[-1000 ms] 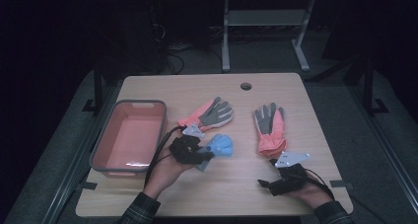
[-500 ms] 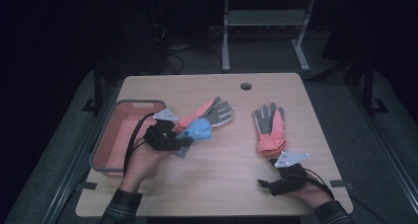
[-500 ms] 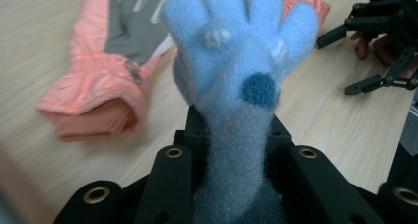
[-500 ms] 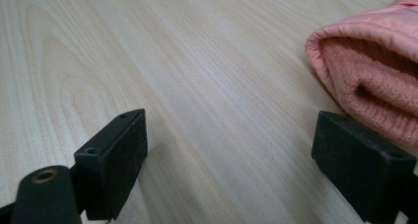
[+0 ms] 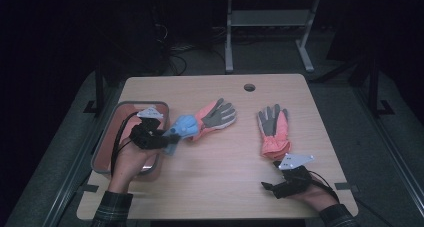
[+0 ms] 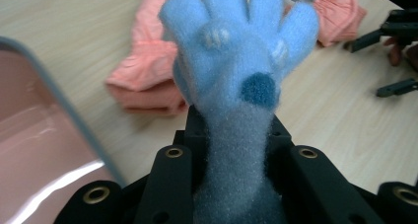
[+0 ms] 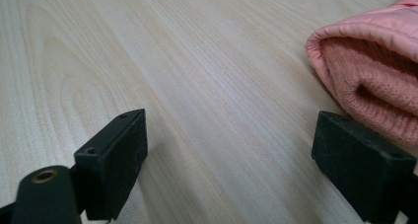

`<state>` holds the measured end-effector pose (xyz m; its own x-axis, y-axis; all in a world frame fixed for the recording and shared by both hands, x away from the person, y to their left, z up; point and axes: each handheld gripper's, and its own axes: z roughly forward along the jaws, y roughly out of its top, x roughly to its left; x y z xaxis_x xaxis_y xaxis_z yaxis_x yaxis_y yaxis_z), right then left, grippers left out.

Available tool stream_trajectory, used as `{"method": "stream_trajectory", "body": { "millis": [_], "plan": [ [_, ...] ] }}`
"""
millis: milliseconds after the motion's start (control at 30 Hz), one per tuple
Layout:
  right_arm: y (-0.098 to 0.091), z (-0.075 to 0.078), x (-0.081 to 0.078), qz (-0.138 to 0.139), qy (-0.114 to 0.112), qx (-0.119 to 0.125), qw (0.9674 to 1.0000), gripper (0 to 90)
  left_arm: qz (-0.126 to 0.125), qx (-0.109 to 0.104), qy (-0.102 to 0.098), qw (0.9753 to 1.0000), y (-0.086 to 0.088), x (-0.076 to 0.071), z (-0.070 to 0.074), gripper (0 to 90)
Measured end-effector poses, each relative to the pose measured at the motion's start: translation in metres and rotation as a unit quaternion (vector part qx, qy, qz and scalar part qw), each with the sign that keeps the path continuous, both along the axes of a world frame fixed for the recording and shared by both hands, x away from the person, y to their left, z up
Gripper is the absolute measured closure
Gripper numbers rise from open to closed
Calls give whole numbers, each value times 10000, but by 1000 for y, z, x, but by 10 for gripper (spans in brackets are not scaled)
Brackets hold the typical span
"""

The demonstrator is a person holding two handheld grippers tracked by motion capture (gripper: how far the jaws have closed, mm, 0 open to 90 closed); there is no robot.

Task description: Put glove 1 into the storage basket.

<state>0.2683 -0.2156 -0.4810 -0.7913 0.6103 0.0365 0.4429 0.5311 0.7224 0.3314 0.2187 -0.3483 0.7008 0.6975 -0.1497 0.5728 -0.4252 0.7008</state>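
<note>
The tabletop (image 5: 215, 182) carries a pink tray (image 5: 111, 118) at its left edge, a coral glove (image 5: 212, 118) near the centre and a second coral glove (image 5: 274, 132) to the right.

The left tool (image 5: 162, 137) hangs over the tray's right rim, its jaws closed on the cuff of a blue fleece glove (image 5: 184, 127). In the left gripper view the blue glove (image 6: 241, 86) stands up between the two jaws, fingers pointing away from the camera. Its long axis runs from the tool toward the centre coral glove, so cuff and tool are already over the tray while the fingers project out above bare wood. The tray (image 6: 44, 135) lies immediately to the near left of that tool. The left hand is therefore the one placed for a drop, and I judge the governing relation to be glove body against tray rim.

The right tool (image 5: 280, 184) rests low near the front right edge, jaws spread wide with nothing between them. The knit cuff of the second coral glove (image 7: 374, 76) lies just beyond its right jaw.

Not determinable: how much of the blue cuff is pinched, since the tool body covers it, and whether the glove's fingers touch the coral glove beneath. The tray floor is partly masked by the left forearm and cable.
</note>
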Motion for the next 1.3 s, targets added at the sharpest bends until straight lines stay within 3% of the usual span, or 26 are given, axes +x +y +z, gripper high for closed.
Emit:
{"method": "stream_trajectory", "body": {
  "millis": [467,833,1100,1200,1300],
  "plan": [
    [0,0,0,7,2,3,10000,135,677,3,-53,9977,51,5,-2,719],
    [0,0,0,5,3,3,10000,135,1271,136,-10,9918,91,13,-14,719],
    [0,0,0,1,8,3,10000,135,1469,308,150,9886,103,23,-31,718],
    [0,0,0,6,1,1,10000,135,1523,474,233,9869,105,26,-38,718],
    [0,0,0,6,1,2,10000,135,1489,549,349,9867,105,31,-47,714]
  ]
}}
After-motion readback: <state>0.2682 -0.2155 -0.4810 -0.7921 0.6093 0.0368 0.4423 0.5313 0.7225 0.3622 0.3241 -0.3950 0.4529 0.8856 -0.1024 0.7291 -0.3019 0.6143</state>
